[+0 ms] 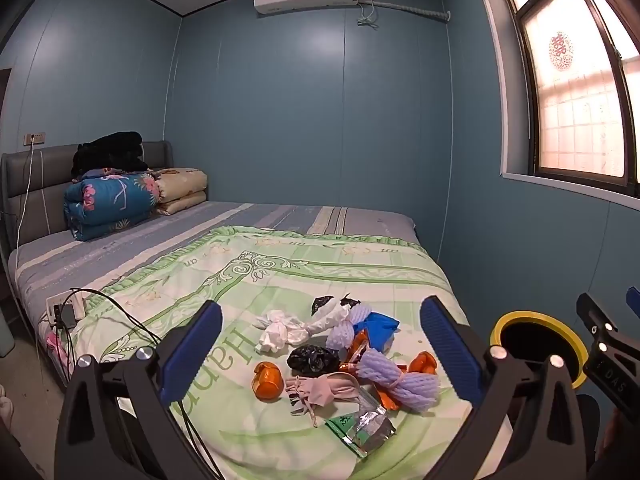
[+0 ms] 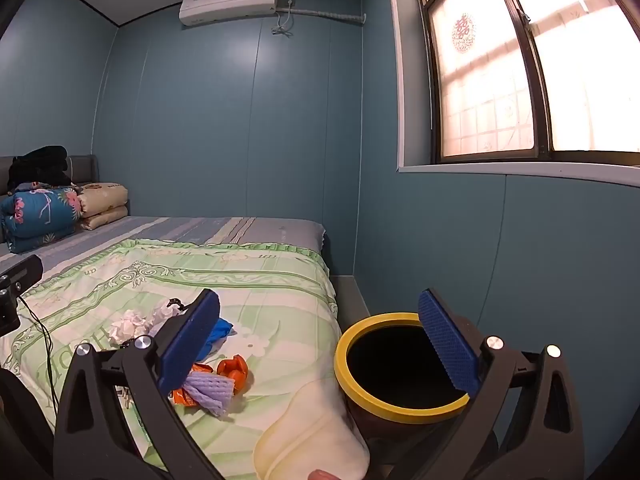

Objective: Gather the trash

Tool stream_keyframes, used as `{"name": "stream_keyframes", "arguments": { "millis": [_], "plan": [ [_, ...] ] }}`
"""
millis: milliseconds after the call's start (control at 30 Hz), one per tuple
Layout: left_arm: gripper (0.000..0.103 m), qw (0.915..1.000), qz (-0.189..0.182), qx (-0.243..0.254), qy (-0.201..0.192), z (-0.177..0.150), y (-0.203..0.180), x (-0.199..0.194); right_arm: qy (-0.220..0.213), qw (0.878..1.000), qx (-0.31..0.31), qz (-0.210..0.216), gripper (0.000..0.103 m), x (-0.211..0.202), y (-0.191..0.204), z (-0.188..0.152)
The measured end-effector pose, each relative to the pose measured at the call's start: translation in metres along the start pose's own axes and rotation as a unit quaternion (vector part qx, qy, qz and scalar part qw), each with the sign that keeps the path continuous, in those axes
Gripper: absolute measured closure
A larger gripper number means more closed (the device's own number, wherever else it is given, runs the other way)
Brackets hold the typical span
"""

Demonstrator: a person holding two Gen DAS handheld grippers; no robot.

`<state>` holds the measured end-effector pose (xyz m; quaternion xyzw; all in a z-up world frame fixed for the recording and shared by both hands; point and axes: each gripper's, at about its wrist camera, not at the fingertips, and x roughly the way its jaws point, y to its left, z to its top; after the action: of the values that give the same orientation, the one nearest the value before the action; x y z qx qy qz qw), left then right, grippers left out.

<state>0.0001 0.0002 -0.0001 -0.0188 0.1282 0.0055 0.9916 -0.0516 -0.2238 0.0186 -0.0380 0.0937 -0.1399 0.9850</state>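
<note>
Between the left fingers: orange peel [image 1: 267, 380], lilac foam net [image 1: 396, 380], black bag [image 1: 312, 360], perhaps white tissue [image 1: 278, 330]; green floral-scroll quilt [image 1: 280, 280]. Between the right fingers: yellow-rimmed black bin [image 2: 400, 364].

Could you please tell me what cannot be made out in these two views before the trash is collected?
- Inside of the bin: only black shows in both views, so its contents are unknown.
- Trash pile: in the right wrist view, the right hand-held gripper finger covers much of it.
- Foil packet: its print is too small to read.
- Cables: cut off behind the left hand-held gripper.
</note>
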Motion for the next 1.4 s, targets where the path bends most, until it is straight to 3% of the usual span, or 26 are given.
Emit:
{"name": "stream_keyframes", "arguments": {
  "millis": [1400],
  "plan": [
    [0.007,0.9992,-0.008,-0.018,0.034,-0.004,0.006,0.011,0.007,1.0,0.005,0.003,0.008,0.006,0.001,-0.003]
  ]
}}
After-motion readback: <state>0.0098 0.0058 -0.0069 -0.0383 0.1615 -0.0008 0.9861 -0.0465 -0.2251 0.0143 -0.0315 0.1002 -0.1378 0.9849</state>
